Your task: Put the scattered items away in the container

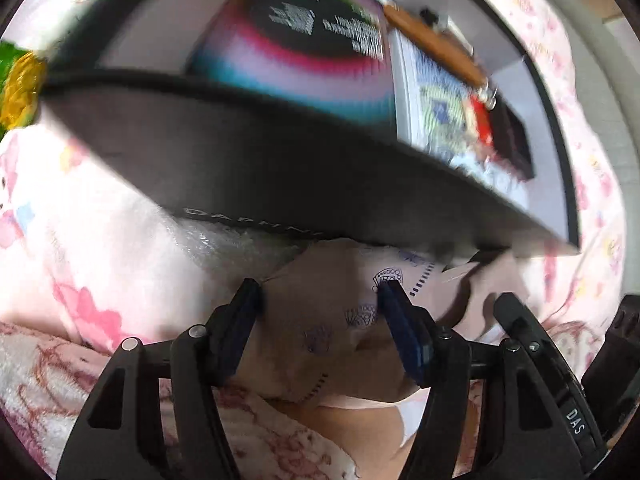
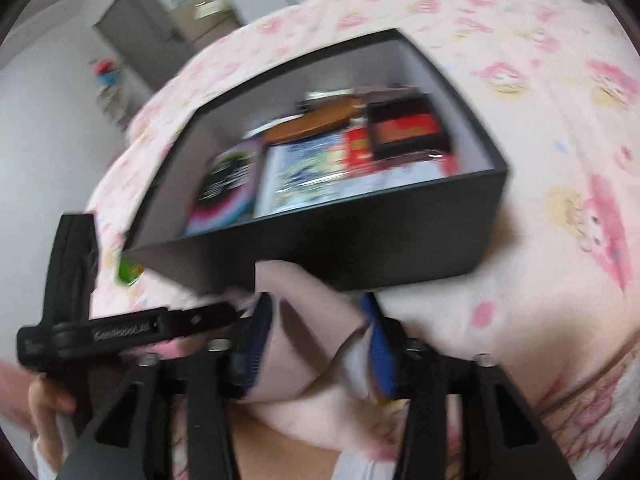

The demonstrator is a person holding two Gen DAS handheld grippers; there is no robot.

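Note:
A black open box (image 1: 280, 168) (image 2: 360, 232) sits on a pink printed bedsheet, with several items inside: a colourful booklet (image 1: 304, 40) (image 2: 228, 188), a wooden piece (image 1: 432, 44) and a dark red case (image 2: 404, 128). In front of its near wall lies a beige face mask (image 1: 328, 304) (image 2: 316, 328) with small dark prints. My left gripper (image 1: 320, 296) straddles the mask with its jaws apart, one finger at the mask's edge and the other lying over it. My right gripper (image 2: 318, 304) has the bunched mask filling the gap, and both pads touch it.
A green and yellow packet (image 1: 18, 88) (image 2: 128, 274) lies on the sheet (image 2: 540, 120) beside the box's left corner. Crinkly clear plastic (image 1: 224, 248) shows under the box's near wall. A hand (image 2: 48, 404) holds the left gripper's black frame (image 2: 120, 326). A door and shelves stand beyond the bed.

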